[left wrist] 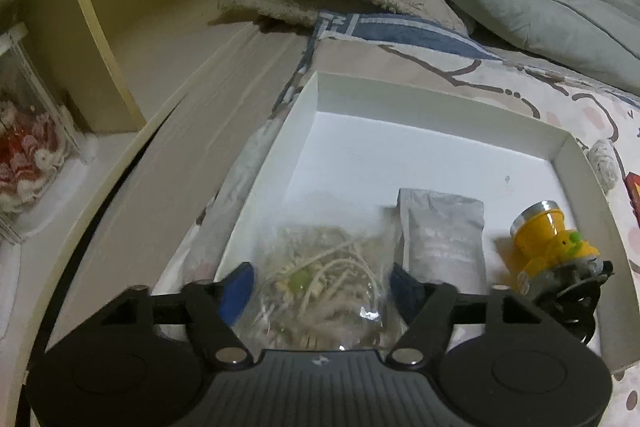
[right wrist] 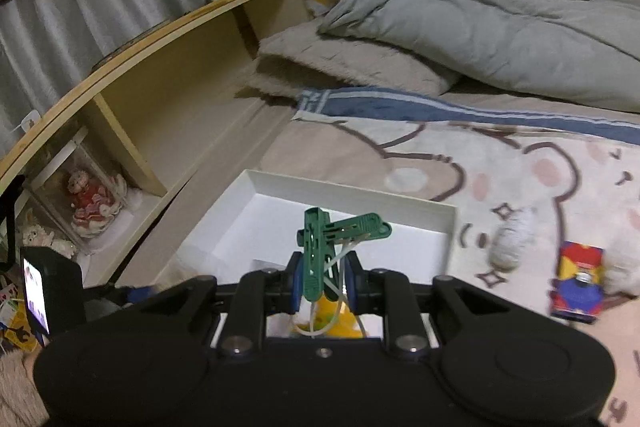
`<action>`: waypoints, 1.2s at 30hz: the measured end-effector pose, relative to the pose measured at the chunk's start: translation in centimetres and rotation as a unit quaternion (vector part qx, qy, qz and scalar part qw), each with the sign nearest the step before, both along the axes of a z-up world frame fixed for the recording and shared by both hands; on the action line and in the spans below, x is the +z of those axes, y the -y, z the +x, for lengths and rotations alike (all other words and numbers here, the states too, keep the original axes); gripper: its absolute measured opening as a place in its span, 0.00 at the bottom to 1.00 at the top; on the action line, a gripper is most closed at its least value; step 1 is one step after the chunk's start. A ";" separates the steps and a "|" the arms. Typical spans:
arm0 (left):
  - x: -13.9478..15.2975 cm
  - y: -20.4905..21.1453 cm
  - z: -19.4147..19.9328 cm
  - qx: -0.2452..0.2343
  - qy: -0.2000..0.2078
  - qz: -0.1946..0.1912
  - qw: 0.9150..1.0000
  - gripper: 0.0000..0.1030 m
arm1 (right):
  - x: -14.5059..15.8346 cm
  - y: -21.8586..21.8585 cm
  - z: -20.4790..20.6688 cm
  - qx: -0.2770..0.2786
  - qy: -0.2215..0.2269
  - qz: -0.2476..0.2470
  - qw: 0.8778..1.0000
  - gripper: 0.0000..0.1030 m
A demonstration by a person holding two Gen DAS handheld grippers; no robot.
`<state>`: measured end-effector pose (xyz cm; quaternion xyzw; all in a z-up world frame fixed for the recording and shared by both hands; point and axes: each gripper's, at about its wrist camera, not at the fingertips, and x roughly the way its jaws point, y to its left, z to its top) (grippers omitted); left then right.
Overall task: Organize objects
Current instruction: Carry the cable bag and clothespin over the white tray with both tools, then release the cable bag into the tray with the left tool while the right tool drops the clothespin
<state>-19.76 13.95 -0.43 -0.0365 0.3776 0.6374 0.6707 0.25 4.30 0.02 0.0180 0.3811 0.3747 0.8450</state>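
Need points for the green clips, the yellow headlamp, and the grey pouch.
green clips (right wrist: 316, 247): right wrist view, on the upright clip's body.
yellow headlamp (left wrist: 550, 235): left wrist view, on its yellow housing.
grey pouch (left wrist: 444, 231): left wrist view, middle of its front face.

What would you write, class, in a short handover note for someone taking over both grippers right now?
Left gripper: open, fingers either side of the clear bag of cords in the white box.
Right gripper: shut on green clothes pegs, held above the box.
Done: bag, grey pouch and yellow headlamp are in the box.
Left: drop the pegs in; the colourful small box and white yarn ball lie on the blanket.
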 end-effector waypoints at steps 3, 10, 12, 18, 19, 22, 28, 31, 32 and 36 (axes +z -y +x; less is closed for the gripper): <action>0.0 0.4 -0.3 -0.010 -0.006 -0.003 1.000 0.82 | -0.5 -2.1 0.2 0.009 -0.004 -0.002 1.000 0.21; 0.5 1.6 -1.1 -0.043 -0.011 -0.018 0.999 0.82 | -1.6 -6.9 0.7 0.024 -0.020 0.001 1.000 0.21; 0.6 1.8 -1.3 -0.046 -0.007 -0.021 0.999 0.82 | -1.9 -8.5 0.7 0.030 -0.025 0.001 0.999 0.21; 1.1 1.9 -2.0 -0.053 0.003 -0.034 0.998 0.82 | -2.3 -12.9 0.3 0.061 -0.026 0.018 0.998 0.26; 1.1 2.0 -2.1 -0.056 0.002 -0.035 0.998 0.82 | -2.4 -13.4 0.2 0.062 -0.027 0.023 0.997 0.38; 1.3 2.2 -2.0 -0.062 0.003 -0.042 0.997 0.82 | -2.6 -14.1 0.2 0.047 -0.034 0.017 0.998 0.55; 1.3 2.6 -1.6 -0.074 0.013 -0.050 0.996 0.82 | -3.2 -12.8 0.1 0.053 -0.045 0.006 0.998 0.55; 1.3 2.9 -1.4 -0.076 0.011 -0.048 0.996 0.82 | -3.4 -11.8 0.3 0.046 -0.051 0.003 0.998 0.55; 1.4 3.2 -1.3 -0.076 0.010 -0.047 0.996 0.82 | -3.4 -11.5 0.3 0.045 -0.052 0.002 0.998 0.55; 1.8 3.2 -1.1 -0.075 0.015 -0.048 0.996 0.82 | -3.0 -10.3 0.3 0.041 -0.046 0.000 0.998 0.55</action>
